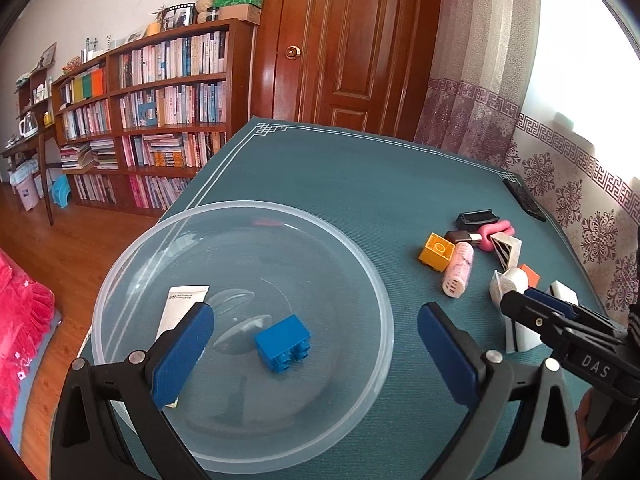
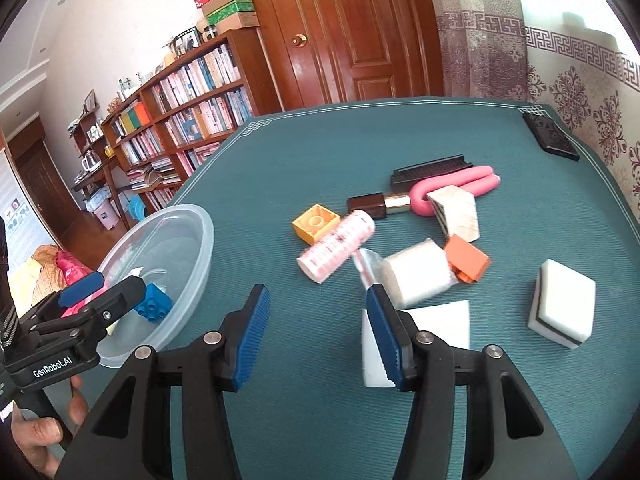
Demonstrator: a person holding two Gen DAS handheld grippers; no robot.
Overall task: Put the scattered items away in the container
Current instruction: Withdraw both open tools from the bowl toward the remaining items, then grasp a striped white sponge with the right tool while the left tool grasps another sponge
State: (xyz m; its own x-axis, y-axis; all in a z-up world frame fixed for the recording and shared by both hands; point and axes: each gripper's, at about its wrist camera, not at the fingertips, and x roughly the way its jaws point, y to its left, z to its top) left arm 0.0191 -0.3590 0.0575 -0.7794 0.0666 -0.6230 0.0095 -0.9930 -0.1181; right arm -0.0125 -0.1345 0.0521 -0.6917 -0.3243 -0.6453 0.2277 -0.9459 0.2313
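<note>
Where the teal-covered worktop [image 1: 360,168] runs back to its white-lined far edge, the cloth is bare, and a broad open strip also lies between the clear plastic bowl [image 1: 372,280] at the left edge and the scattered items on the right. Over the bowl hangs the left gripper [image 1: 316,344], its blue-padded fingers [image 1: 182,354] spread wide and holding nothing. Low over the clutter, the right gripper [image 2: 318,336] has its fingers [image 2: 252,340] moderately apart, also empty, with a white wedge-shaped sponge [image 2: 436,324] lying just behind the right finger. Inside the bowl lie a blue building brick [image 1: 283,343] and a white tube [image 1: 180,304], partly hidden by the left finger. Out on the cloth sit a white sponge with a dark band [image 2: 562,308], a white roll [image 2: 420,272] beside an orange block [image 2: 468,258], a pink patterned cylinder [image 2: 336,250] touching a yellow brick [image 2: 315,223], a pink looped piece [image 2: 452,192], and a black comb [image 2: 430,170].
</note>
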